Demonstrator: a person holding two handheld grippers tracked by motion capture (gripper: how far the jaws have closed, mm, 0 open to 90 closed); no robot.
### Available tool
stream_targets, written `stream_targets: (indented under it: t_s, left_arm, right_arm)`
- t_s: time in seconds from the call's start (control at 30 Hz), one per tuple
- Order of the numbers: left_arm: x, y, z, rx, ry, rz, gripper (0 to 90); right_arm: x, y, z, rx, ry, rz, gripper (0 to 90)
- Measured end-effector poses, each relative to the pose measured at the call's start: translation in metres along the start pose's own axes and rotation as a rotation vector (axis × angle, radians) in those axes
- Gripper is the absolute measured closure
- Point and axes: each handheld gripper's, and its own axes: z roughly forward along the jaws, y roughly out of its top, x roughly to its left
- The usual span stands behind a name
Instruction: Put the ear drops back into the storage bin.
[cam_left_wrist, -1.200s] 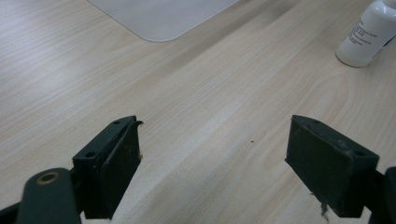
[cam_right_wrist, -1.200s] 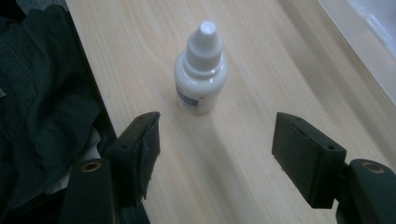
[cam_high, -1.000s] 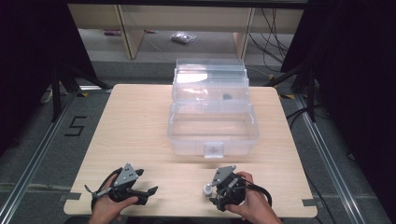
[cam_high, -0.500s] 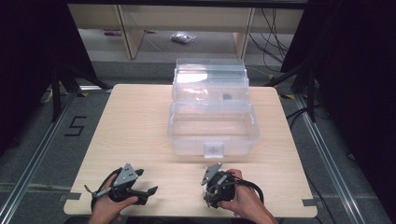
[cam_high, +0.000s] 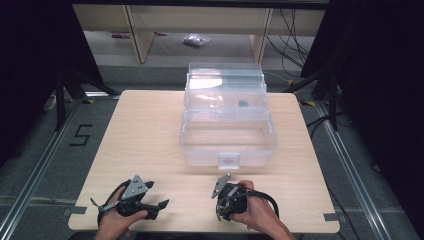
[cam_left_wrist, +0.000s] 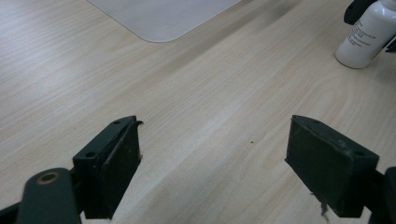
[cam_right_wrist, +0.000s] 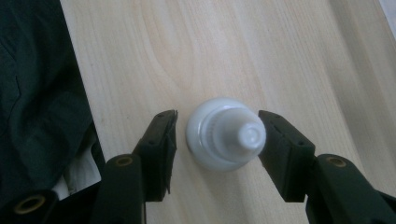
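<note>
Two hand-held grippers sit at the near edge of the tabletop (cam_high: 150, 130), in front of a clear plastic box (cam_high: 227, 125).

Left of the box's front latch, the left gripper (cam_high: 150, 204) rests low over bare wood, its fingers (cam_left_wrist: 112, 163) spread wide with nothing between them. Nearer the latch, the right gripper (cam_high: 220, 207) points down over a small white bottle (cam_right_wrist: 226, 133) standing upright on the tabletop in front of the box; its fingers (cam_right_wrist: 161, 144) flank the bottle at a narrow gap, one seemingly touching, the other just beside it, not clamped. The left gripper view shows the same bottle (cam_left_wrist: 366, 35) to its far right.
</note>
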Motion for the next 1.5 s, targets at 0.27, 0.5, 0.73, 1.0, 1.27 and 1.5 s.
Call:
stream_targets:
  t_s: [0.27, 0.5, 0.73, 1.0, 1.27, 1.5]
  left_arm:
    - [0.0, 0.0, 0.0, 0.002, 0.002, 0.002, 17.0]
    - [0.0, 0.001, 0.0, 0.0, 0.007, 0.003, 17.0]
    - [0.0, 0.001, 0.0, 0.001, 0.008, 0.002, 17.0]
    - [-0.001, -0.001, 0.002, -0.012, 0.002, -0.024, 17.0]
    - [-0.001, -0.001, 0.001, -0.019, -0.001, -0.031, 17.0]
    - [-0.001, 0.0, 0.002, -0.021, -0.003, -0.032, 17.0]
  right_arm:
    - [-0.002, 0.002, 0.004, 0.017, 0.007, -0.011, 54.9]
    - [-0.002, 0.002, 0.003, 0.026, 0.015, -0.012, 60.0]
    - [-0.008, -0.001, -0.009, -0.004, -0.001, 0.031, 60.1]
    - [-0.018, -0.008, -0.023, -0.033, -0.007, 0.055, 60.1]
    - [-0.03, -0.01, -0.039, -0.027, -0.019, 0.089, 60.1]
    - [-0.047, -0.011, -0.057, -0.014, -0.038, 0.117, 60.1]
